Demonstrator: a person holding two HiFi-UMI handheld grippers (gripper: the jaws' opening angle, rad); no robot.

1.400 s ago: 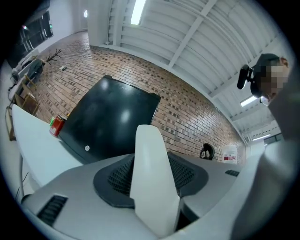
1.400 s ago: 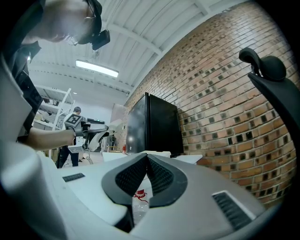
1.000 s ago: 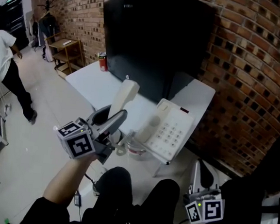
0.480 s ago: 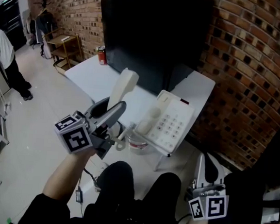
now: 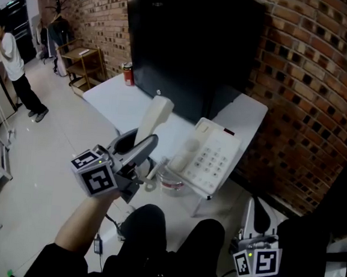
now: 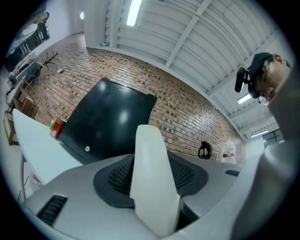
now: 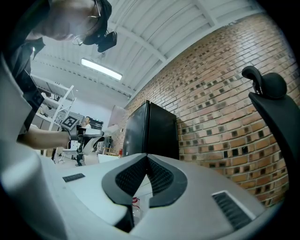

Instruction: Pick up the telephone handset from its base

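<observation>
The white telephone handset [image 5: 153, 116] is off its base and stands up on end between the jaws of my left gripper [image 5: 144, 145], which is shut on its lower part. In the left gripper view the handset [image 6: 151, 159] fills the gap between the two dark pads. The white telephone base [image 5: 211, 159] with its keypad lies tilted on the white table [image 5: 113, 99], to the right of the handset. My right gripper [image 5: 253, 209] hangs low at the bottom right, away from the phone. Its pads [image 7: 133, 176] meet at the tips with nothing between them.
A large black screen [image 5: 193, 46] stands behind the phone against the brick wall [image 5: 310, 98]. A red can [image 5: 128, 75] sits at the table's far end. A clear bottle [image 5: 170, 180] lies by the base. A person [image 5: 14, 60] stands far left, by a wooden shelf [image 5: 81, 60].
Both grippers and the handset keep their places. The person in the background has walked further off along the left side.
</observation>
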